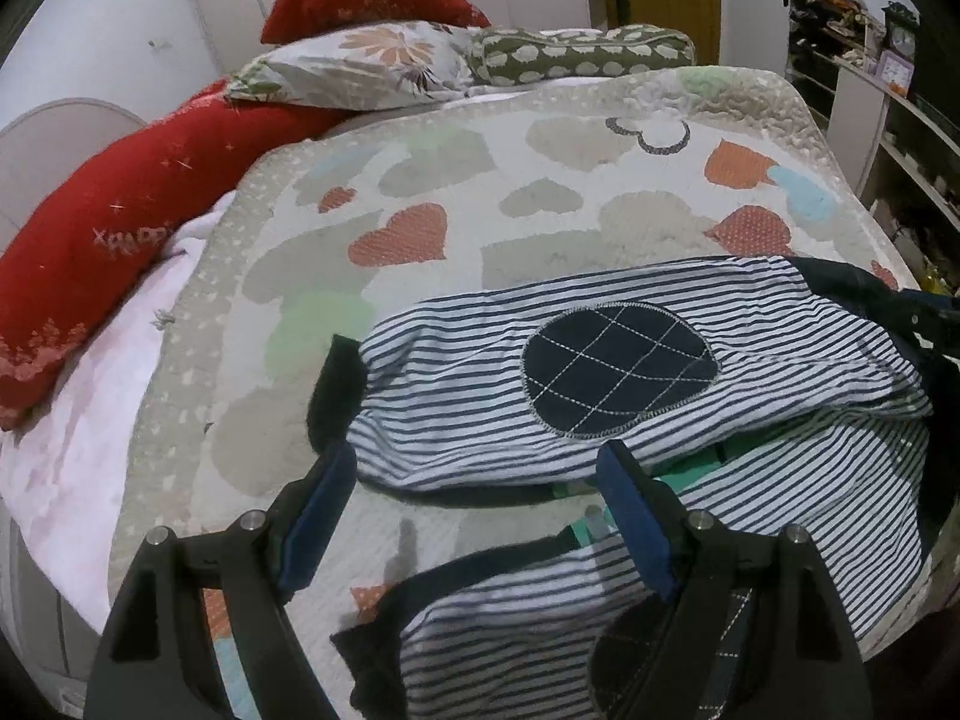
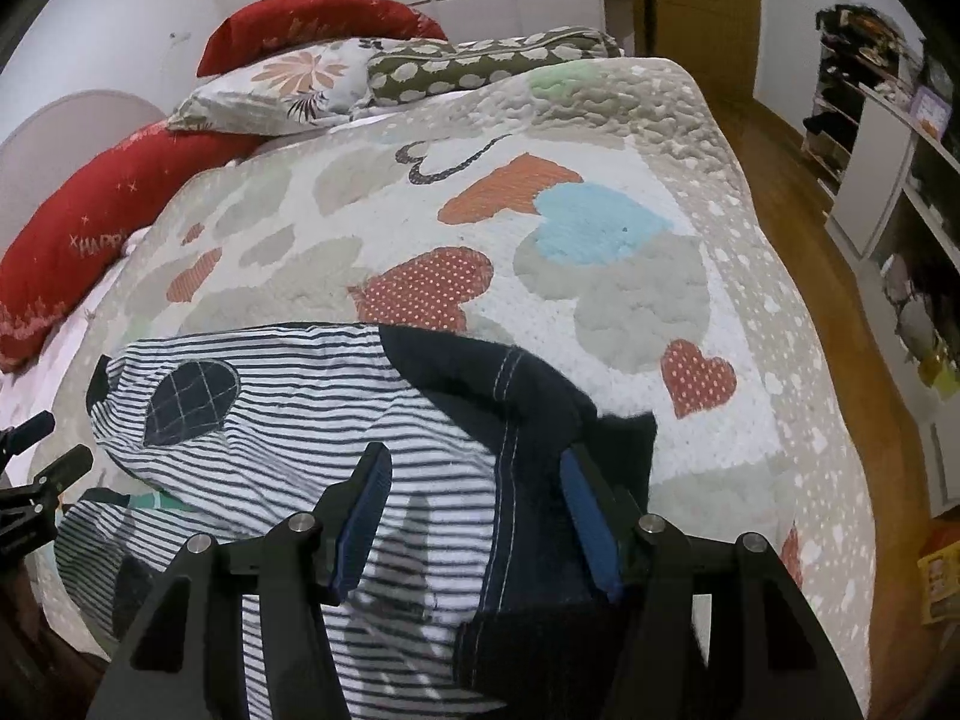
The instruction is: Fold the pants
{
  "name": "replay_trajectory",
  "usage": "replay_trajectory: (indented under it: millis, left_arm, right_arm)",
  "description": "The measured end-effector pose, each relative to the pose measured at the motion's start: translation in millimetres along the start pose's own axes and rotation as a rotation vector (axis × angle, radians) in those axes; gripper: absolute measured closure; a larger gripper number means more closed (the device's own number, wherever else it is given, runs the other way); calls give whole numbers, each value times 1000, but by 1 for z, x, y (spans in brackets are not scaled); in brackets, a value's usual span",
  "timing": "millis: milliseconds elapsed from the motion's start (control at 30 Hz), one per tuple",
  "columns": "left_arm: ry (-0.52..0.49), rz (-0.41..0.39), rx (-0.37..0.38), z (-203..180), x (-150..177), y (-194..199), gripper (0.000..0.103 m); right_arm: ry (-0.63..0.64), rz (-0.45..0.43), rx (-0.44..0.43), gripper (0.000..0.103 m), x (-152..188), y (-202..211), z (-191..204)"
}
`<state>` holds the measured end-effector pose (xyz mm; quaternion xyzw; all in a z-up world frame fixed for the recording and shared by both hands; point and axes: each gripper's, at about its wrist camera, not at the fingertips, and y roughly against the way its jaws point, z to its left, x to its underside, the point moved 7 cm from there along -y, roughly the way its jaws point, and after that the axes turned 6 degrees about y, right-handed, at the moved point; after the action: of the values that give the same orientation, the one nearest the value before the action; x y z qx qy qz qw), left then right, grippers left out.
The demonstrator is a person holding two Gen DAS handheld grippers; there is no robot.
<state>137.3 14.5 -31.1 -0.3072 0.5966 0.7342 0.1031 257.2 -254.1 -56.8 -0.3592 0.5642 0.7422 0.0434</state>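
Observation:
Striped navy-and-white pants lie spread on the quilt, both legs pointing left, each with a dark oval knee patch. A dark cuff ends the far leg. The dark navy waist part shows in the right wrist view, with the striped legs to its left. My left gripper is open above the gap between the two legs, empty. My right gripper is open over the waist area, empty. The left gripper's fingers show at the left edge of the right wrist view.
The heart-patterned quilt covers the bed. Red cushions, a floral pillow and a green spotted pillow lie at the head. Wooden floor and shelves are to the right of the bed.

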Motion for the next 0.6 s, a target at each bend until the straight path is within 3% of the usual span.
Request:
replay_trajectory:
  millis: [233, 333, 500, 600]
  left_arm:
    - [-33, 76, 102, 3, -47, -42, 22]
    - [-57, 152, 166, -1, -65, -73, 22]
    - [-114, 280, 243, -13, -67, -114, 22]
    - [-209, 270, 246, -23, -66, -123, 19]
  right_arm:
    - [82, 51, 0, 40, -33, -23, -4]
    - [141, 78, -24, 40, -49, -36, 5]
    - [267, 164, -87, 40, -59, -67, 36]
    - [354, 206, -84, 40, -57, -85, 53]
